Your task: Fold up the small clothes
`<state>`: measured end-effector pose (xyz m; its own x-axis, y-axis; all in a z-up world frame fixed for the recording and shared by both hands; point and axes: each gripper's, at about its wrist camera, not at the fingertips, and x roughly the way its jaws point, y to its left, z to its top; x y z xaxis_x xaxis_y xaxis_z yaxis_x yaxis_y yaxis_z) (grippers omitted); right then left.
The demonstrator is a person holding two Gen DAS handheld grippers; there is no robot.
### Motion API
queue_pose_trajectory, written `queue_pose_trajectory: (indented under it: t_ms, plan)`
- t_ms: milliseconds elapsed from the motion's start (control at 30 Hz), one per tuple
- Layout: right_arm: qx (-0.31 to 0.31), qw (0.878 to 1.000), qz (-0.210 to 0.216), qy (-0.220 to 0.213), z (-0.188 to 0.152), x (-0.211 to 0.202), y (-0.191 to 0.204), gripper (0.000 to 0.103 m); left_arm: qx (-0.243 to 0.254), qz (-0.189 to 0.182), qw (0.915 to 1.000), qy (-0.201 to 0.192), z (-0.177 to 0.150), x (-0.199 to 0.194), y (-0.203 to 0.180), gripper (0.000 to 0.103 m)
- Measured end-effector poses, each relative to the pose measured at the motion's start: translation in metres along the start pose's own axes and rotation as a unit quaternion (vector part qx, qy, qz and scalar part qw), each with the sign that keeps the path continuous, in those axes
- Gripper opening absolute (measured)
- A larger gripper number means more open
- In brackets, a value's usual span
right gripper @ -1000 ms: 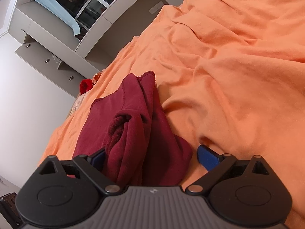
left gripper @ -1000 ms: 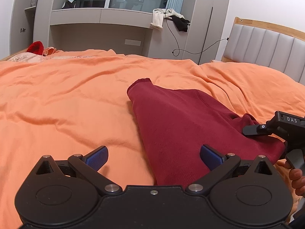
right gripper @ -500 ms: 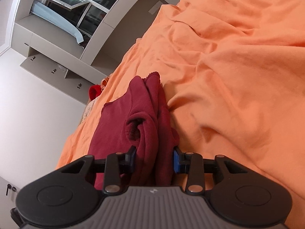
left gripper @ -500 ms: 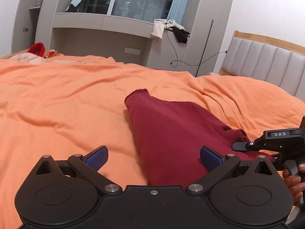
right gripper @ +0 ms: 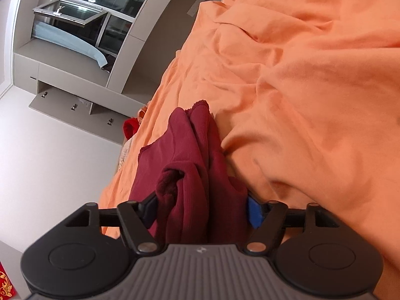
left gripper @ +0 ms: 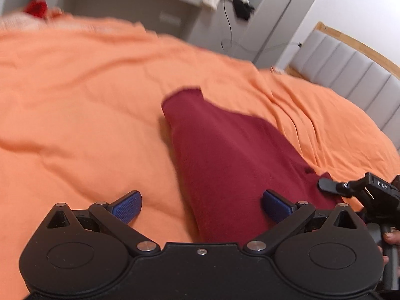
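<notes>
A dark red knit garment lies lengthwise on the orange bed cover. My left gripper hovers open over its near end, with one blue pad above the cloth and the other above the cover. My right gripper has the garment's bunched, folded end between its jaws. These jaws are opening; the cloth fills the gap but no longer looks pinched. In the left wrist view a right gripper finger shows at the garment's right corner.
A padded headboard stands at the right. Grey built-in cabinets and a window line the far wall. A red item lies at the bed's far left corner. A person's hand grips the right tool's handle.
My right jaws closed on the bunched cloth half a second ago and have since widened again. My left gripper shifted and tilted down over the garment, still open.
</notes>
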<state>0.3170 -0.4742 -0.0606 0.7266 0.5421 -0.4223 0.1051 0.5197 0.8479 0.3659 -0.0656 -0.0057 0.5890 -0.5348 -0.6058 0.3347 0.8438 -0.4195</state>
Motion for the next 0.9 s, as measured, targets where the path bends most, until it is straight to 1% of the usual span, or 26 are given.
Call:
queue_pose_trajectory:
  t_ms: [67,167,233,300,367,500,533,600,667,733,767,833,867,900]
  plan:
    - [-0.006,1.000,-0.002,0.000,-0.001,0.004,0.000,0.078,-0.010,-0.015,0.9998,0.001,-0.001,0.004,0.006,0.103]
    - [-0.016,1.000,-0.007,-0.006,-0.003,0.009,0.002,0.076,-0.012,-0.022,0.9997,0.002,-0.003,0.007,0.009,0.103]
    - [-0.022,1.000,-0.015,-0.012,-0.005,0.010,0.003,0.072,-0.015,-0.024,0.9996,0.001,-0.003,0.008,0.011,0.103]
    - [-0.034,0.999,-0.027,-0.017,-0.007,0.011,0.006,0.062,-0.016,-0.022,0.9996,0.000,-0.003,0.009,0.010,0.103]
    - [-0.047,0.998,-0.033,-0.021,-0.010,0.012,0.008,0.058,-0.014,-0.019,0.9997,0.000,-0.002,0.009,0.009,0.103]
    - [-0.076,0.996,-0.046,-0.032,-0.014,0.011,0.016,0.054,-0.013,-0.015,0.9998,0.003,-0.001,0.008,0.007,0.103]
    - [-0.088,0.994,-0.051,-0.035,-0.016,0.011,0.019,0.053,-0.013,-0.013,0.9998,0.005,-0.001,0.007,0.007,0.103]
    - [-0.113,0.991,-0.060,-0.041,-0.018,0.011,0.027,0.048,-0.015,-0.010,0.9998,0.008,0.000,0.008,0.006,0.102]
    - [-0.140,0.987,-0.068,-0.046,-0.020,0.010,0.035,0.045,-0.017,-0.007,0.9998,0.011,0.002,0.010,0.005,0.102]
    - [-0.161,0.983,-0.071,-0.051,-0.022,0.010,0.043,0.043,-0.019,-0.004,0.9997,0.015,0.004,0.011,0.004,0.102]
    - [-0.163,0.983,-0.069,-0.052,-0.022,0.009,0.045,0.042,-0.020,-0.004,0.9997,0.016,0.005,0.011,0.002,0.100]
    - [-0.161,0.983,-0.064,-0.055,-0.022,0.007,0.047,0.042,-0.021,-0.009,0.9995,0.020,0.008,0.012,0.000,0.092]
    - [-0.160,0.983,-0.064,-0.056,-0.021,0.006,0.047,0.041,-0.023,-0.016,0.9993,0.024,0.009,0.013,-0.001,0.083]
    - [-0.161,0.983,-0.064,-0.056,-0.022,0.005,0.047,0.041,-0.028,-0.025,0.9989,0.029,0.011,0.014,-0.001,0.071]
